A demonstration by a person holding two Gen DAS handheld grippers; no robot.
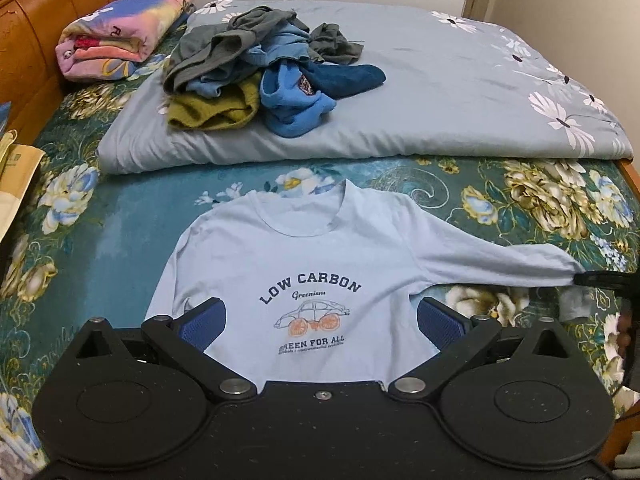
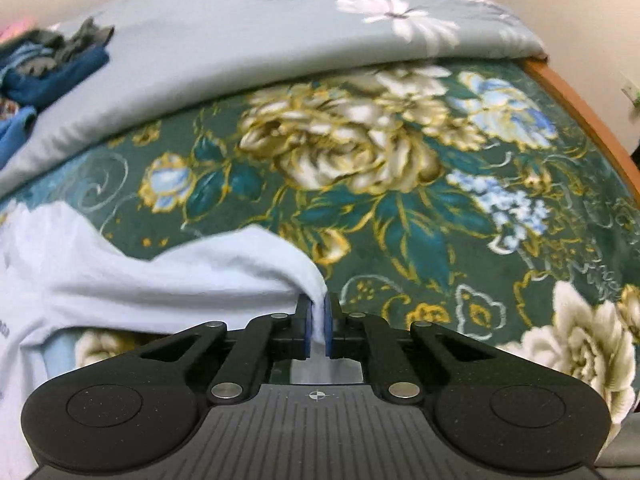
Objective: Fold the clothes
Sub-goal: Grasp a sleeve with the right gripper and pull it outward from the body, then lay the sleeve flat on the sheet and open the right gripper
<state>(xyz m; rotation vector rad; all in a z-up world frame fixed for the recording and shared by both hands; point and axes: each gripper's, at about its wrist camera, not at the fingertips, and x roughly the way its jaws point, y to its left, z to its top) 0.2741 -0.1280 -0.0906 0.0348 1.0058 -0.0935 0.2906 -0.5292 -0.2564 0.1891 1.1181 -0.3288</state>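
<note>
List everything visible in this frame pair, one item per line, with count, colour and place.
long-sleeved T-shirt: one, pale blue with a "LOW CARBON" car print, spread front up on the near part of the bed.
sleeve cuff: one, pale blue, pinched in the right claw.
pile of unfolded clothes: one heap, grey, blue, olive and dark teal, on the duvet.
duvet: one, grey-blue with white flowers, folded across the far half of the bed.
bedspread: one, dark teal with cream and blue flowers, under everything.
folded blanket: one, pink and multicoloured, by the headboard.
headboard: one, orange-brown wood, far left.
left claw: open over the shirt's chest.
right claw: shut on the cuff.
</note>
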